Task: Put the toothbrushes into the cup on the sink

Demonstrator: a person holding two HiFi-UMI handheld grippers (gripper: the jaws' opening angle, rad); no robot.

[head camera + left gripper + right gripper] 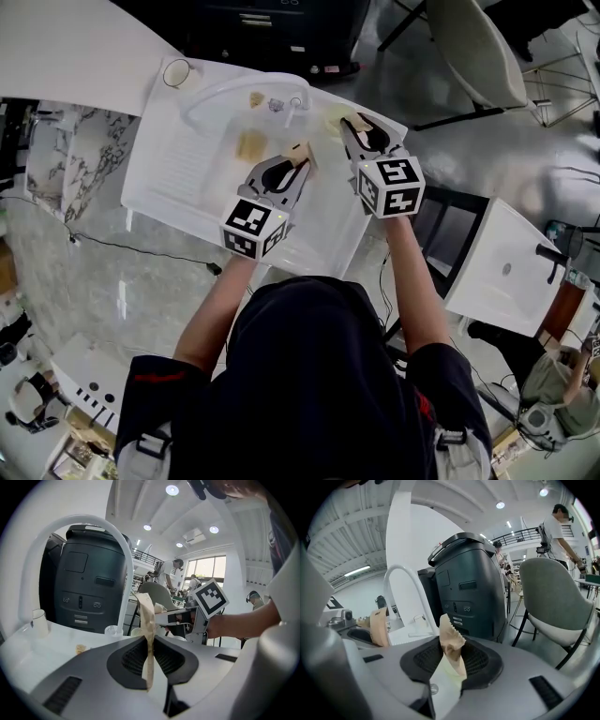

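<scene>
left fingers [129, 660] clamped on tan packet [146, 620] | right fingers [480, 660] apart around another packet [451, 639]

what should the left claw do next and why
Probably carry its load over to the cup on the sink's far corner: the left claw is shut on a tan paper packet, while the cup stands apart, past the faucet arch.
</scene>
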